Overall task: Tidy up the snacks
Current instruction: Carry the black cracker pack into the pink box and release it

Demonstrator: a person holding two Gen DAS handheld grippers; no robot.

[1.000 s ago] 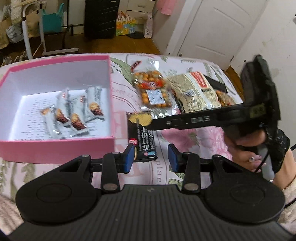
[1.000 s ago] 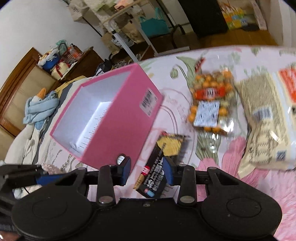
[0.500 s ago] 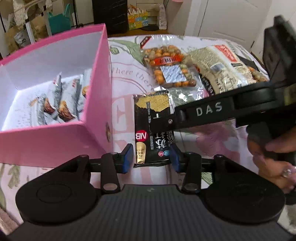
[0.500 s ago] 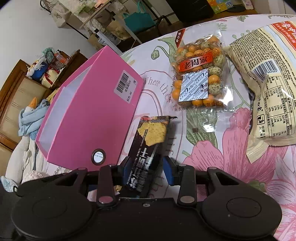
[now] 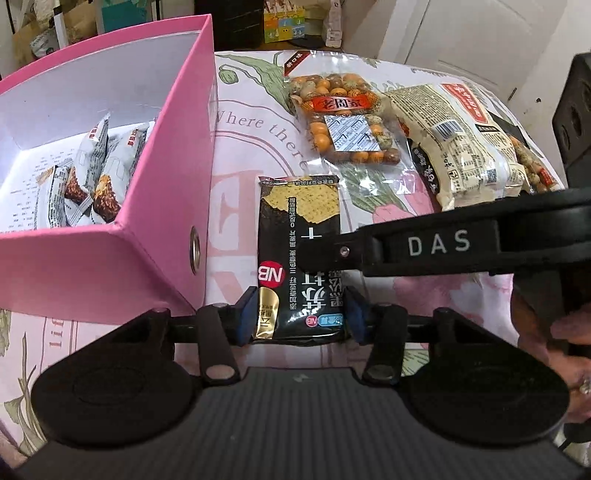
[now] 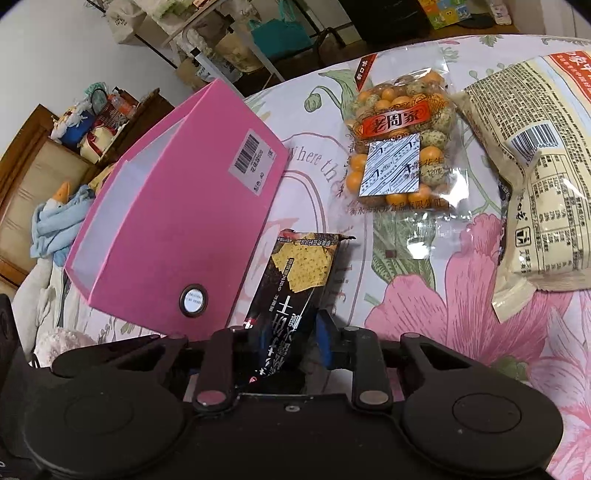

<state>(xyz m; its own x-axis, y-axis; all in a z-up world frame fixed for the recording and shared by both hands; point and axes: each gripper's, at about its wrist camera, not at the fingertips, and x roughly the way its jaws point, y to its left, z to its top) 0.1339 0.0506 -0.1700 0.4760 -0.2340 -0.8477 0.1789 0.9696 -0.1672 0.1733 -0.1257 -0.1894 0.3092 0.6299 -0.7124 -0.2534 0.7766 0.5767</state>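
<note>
Left wrist view: we see small bars (image 5: 88,177) already in the pink box (image 5: 110,266). Our right gripper (image 6: 286,332), jaws just closing, clamps the black cracker pack (image 5: 299,251) (on the bed beside the box); left gripper (image 5: 299,319) stands apart around it. Peanut bag (image 5: 343,118) and cream bag (image 5: 461,147) remain.

white door (image 5: 476,33), wooden cabinet (image 6: 44,173), white wall (image 6: 48,48)

Floral bedcover (image 5: 258,122), white door (image 5: 476,33), perhaps a plush duck (image 6: 55,210).

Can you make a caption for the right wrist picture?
Right gripper pinching a black cracker packet beside the pink box.
</note>
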